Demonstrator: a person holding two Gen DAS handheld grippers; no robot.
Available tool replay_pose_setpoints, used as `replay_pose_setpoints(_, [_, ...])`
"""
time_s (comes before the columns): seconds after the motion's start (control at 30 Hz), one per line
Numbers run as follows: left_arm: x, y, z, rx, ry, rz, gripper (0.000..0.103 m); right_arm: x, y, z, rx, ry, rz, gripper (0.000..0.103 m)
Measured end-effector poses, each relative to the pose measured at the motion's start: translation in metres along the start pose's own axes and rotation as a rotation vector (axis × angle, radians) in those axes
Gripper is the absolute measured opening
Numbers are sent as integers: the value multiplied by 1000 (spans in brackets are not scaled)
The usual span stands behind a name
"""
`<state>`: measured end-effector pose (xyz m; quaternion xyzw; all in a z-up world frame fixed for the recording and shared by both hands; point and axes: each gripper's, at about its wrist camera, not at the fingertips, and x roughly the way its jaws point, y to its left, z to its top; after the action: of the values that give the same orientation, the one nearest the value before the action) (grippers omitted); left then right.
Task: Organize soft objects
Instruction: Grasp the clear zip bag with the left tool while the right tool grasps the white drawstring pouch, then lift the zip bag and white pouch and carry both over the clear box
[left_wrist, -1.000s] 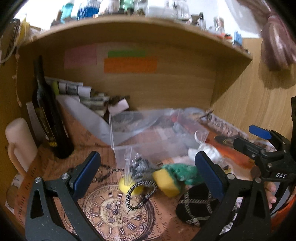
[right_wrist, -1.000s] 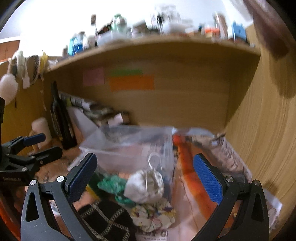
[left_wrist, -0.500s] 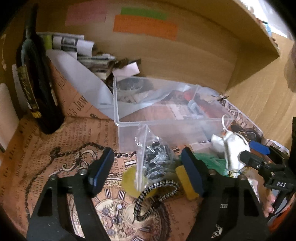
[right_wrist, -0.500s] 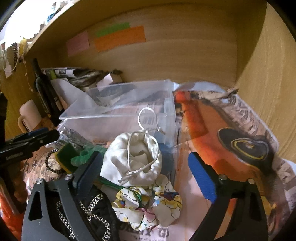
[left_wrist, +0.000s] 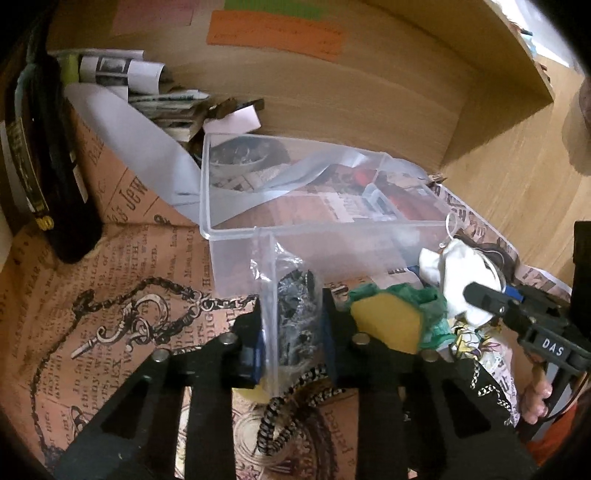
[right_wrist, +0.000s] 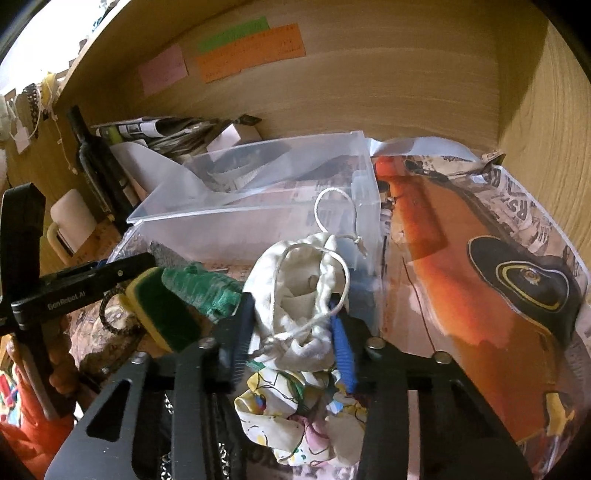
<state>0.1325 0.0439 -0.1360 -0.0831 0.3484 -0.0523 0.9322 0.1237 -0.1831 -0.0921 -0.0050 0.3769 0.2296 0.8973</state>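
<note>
two claws grip: left claw (left_wrist: 291, 332) pinches the plastic bag (left_wrist: 284, 295), right claw (right_wrist: 291, 339) the white pouch (right_wrist: 299, 295). lift both straight up, clearing the clear bin's (left_wrist: 221, 206) rim at frame centre.

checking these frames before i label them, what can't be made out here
1. Left wrist view: what the clear plastic bag holds; only a dark crumpled mass shows through, between the left gripper fingers.
2. Right wrist view: inside of the white drawstring pouch, folded shut in the right gripper.
3. Both views: writing on the orange note, too small and blurred.
4. Left wrist view: the dark bottle, its top cut off by the edge.
</note>
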Motion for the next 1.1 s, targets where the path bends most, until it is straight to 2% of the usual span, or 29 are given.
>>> replay_pose_setpoints(0.17, [-15,-3,4,16,-45,-9,18,-13,4,5,-19,-53,-19,26])
replay_pose_setpoints(0.5, [-53,-16,28,68,-175,-4,18,-40,14,26,-69,-179,-38,24])
replay_pose_setpoints(0.77, [-69,-10,58,29,-248,-10,18,-55,24,61,-139,-298,-72,24])
replay_pose_setpoints(0.97, [-64,-8,80,18,-280,25,18,-48,25,85,-178,-322,-64,24])
replay_pose_setpoints(1.1, [-51,-9,93,18,-261,42,18,-34,23,95,-190,-303,-68,24])
